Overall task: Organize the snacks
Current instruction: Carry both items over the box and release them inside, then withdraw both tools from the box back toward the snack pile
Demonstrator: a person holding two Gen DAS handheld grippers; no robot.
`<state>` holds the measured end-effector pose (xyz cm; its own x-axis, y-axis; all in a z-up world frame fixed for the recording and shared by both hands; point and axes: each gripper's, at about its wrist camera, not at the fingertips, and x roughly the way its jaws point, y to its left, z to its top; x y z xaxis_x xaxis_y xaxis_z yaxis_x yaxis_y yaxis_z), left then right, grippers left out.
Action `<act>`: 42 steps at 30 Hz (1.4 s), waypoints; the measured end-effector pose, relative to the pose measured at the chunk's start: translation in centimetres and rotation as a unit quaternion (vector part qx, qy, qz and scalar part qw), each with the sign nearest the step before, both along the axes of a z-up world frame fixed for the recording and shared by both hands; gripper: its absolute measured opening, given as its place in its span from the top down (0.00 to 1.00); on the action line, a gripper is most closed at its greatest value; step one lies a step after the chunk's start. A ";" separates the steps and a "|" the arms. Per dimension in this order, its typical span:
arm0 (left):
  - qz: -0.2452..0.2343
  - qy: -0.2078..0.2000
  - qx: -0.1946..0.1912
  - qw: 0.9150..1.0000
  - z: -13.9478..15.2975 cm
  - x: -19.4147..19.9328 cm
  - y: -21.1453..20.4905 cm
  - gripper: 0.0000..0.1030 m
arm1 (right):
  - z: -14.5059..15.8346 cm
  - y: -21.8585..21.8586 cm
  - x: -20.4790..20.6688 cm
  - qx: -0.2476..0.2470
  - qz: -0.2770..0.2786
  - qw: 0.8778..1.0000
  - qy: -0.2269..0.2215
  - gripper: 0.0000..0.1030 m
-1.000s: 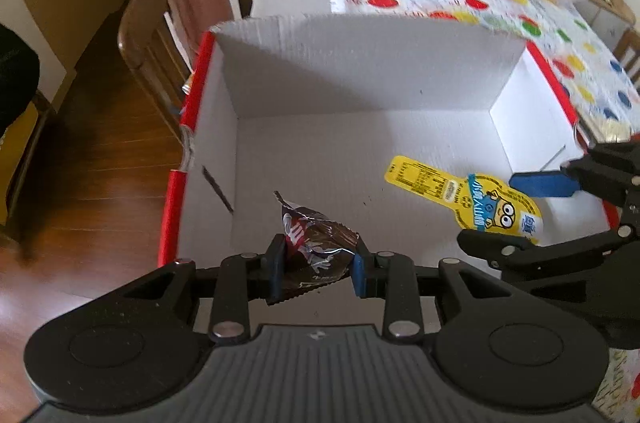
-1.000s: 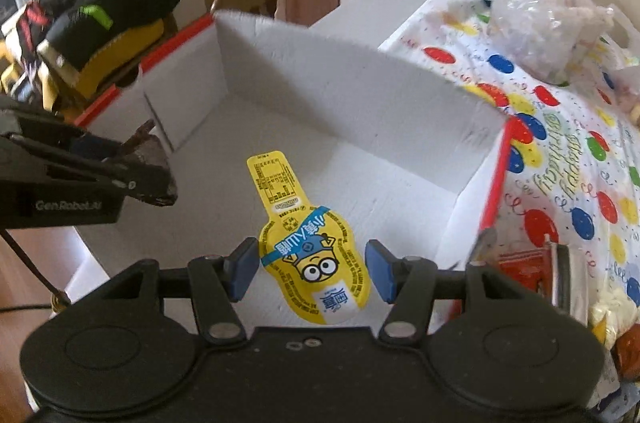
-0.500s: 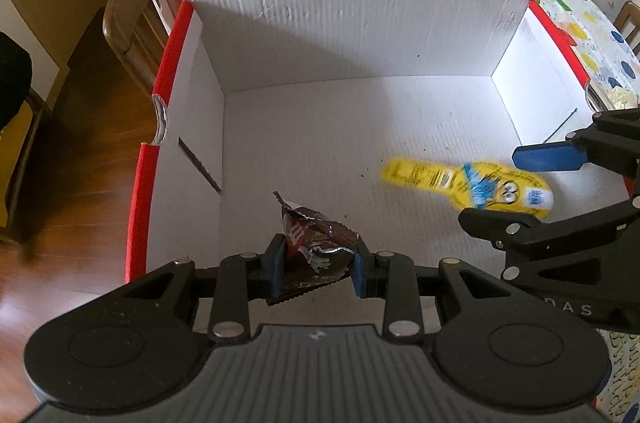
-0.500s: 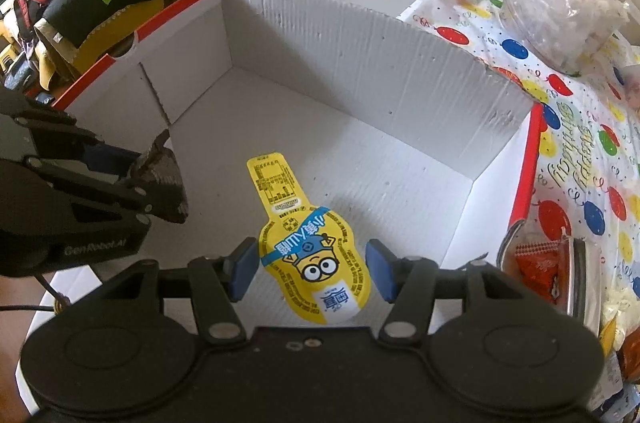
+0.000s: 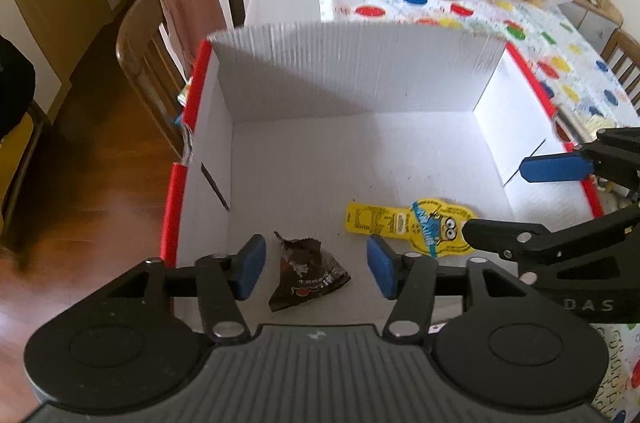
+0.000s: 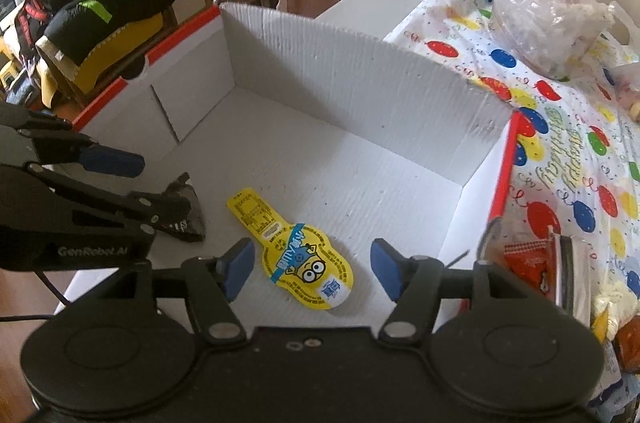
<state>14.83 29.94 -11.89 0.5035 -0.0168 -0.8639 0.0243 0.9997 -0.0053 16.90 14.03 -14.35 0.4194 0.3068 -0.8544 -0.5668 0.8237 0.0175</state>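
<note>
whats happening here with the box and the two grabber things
A person is sorting snacks into a white cardboard box with two handheld grippers. The left gripper has just been opening, and the brown candy packet lies loose between its jaws on the box floor. The right gripper is open over the yellow snack pouch, also lying there.

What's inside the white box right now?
Two snacks lie on the white box floor: a brown candy wrapper and a yellow cartoon pouch. The left gripper's body hides the near corner.

Left gripper (image 5: 314, 273) and right gripper (image 6: 312, 273), jaws just opened, tilted steeply downward
</note>
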 end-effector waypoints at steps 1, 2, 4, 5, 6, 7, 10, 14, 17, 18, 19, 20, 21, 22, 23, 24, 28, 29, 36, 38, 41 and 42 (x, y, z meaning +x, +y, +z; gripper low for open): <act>0.000 -0.005 -0.001 1.000 0.2 -0.2 -0.1 0.43 | 0.3 -0.2 -0.1 0.005 -0.002 1.000 -0.002 0.35; -0.001 -0.010 -0.002 1.000 0.6 -0.4 -0.1 0.43 | 0.7 -0.5 -0.3 0.011 -0.004 1.000 -0.005 0.34; -0.002 -0.021 -0.003 1.000 1.2 -0.9 -0.3 0.43 | 1.5 -0.9 -0.8 0.024 -0.006 1.000 -0.010 0.29; -0.002 -0.027 -0.003 1.000 1.5 -1.1 -0.3 0.43 | 1.8 -1.2 -1.0 0.029 -0.008 0.999 -0.013 0.29; -0.002 -0.032 -0.005 0.999 1.8 -1.3 -0.3 0.42 | 2.2 -1.4 -1.2 0.034 -0.011 0.999 -0.016 0.28; -0.003 -0.037 -0.007 0.999 2.2 -1.6 -0.4 0.41 | 2.5 -1.7 -1.4 0.040 -0.013 0.999 -0.018 0.27; -0.002 -0.056 -0.013 0.998 3.3 -2.2 -0.7 0.34 | 3.6 -2.5 -1.9 0.055 -0.022 0.998 -0.027 0.25; -0.002 -0.080 -0.018 0.997 4.7 -3.1 -1.4 0.33 | 5.2 -3.7 -2.8 0.079 -0.028 0.996 -0.041 0.21; -0.001 -0.098 -0.020 0.995 5.7 -4.0 -2.1 0.29 | 6.3 -4.7 -3.4 0.097 -0.031 0.993 -0.051 0.17; 0.000 -0.105 -0.021 0.994 6.0 -4.4 -2.4 0.29 | 6.5 -5.0 -3.6 0.103 -0.032 0.993 -0.054 0.16; 0.000 -0.110 -0.022 0.994 6.3 -4.6 -2.7 0.29 | 6.8 -5.4 -3.8 0.109 -0.032 0.992 -0.056 0.16; -0.001 -0.115 -0.023 0.993 6.5 -4.9 -2.9 0.29 | 7.1 -5.7 -4.0 0.115 -0.032 0.991 -0.057 0.16; -0.003 -0.121 -0.025 0.992 6.8 -5.2 -3.3 0.29 | 7.3 -6.1 -4.3 0.120 -0.032 0.990 -0.059 0.15; -0.003 -0.127 -0.025 0.992 7.0 -5.5 -3.6 0.29 | 7.5 -6.4 -4.4 0.123 -0.033 0.990 -0.062 0.14; -0.004 -0.132 -0.026 0.991 7.2 -5.8 -4.0 0.27 | 7.7 -6.9 -4.7 0.128 -0.034 0.989 -0.065 0.13; -0.004 -0.136 -0.027 0.990 7.4 -6.0 -4.4 0.25 | 7.9 -7.3 -4.9 0.134 -0.035 0.988 -0.067 0.12; -0.004 -0.150 -0.032 0.988 7.9 -7.0 -6.3 0.22 | 8.6 -9.2 -5.9 0.155 -0.038 0.985 -0.072 0.11; -0.004 -0.153 -0.032 0.988 8.0 -7.2 -6.7 0.22 | 8.7 -9.7 -6.1 0.159 -0.038 0.984 -0.072 0.11; -0.005 -0.168 -0.052 0.984 8.4 -8.6 -10.4 0.22 | 9.1 -13.8 -7.5 0.187 -0.042 0.979 -0.072 0.08; -0.009 -0.172 -0.055 0.984 8.4 -8.9 -11.7 0.21 | 9.2 -15.3 -8.0 0.195 -0.047 0.977 -0.079 0.02; -0.013 -0.178 -0.061 0.982 8.3 -9.1 -13.6 0.18 | 9.3 -17.5 -8.5 0.201 -0.050 0.975 -0.087 0.00; -0.014 -0.178 -0.064 0.982 8.2 -9.1 -14.2 0.17 | 9.3 -18.3 -8.7 0.200 -0.052 0.974 -0.090 0.00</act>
<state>5.71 15.76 -3.69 0.7714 -0.1311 -0.6227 0.0745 0.9904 -0.1162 8.22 -4.24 -5.06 0.5978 0.5482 -0.5849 -0.5050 0.8242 0.2563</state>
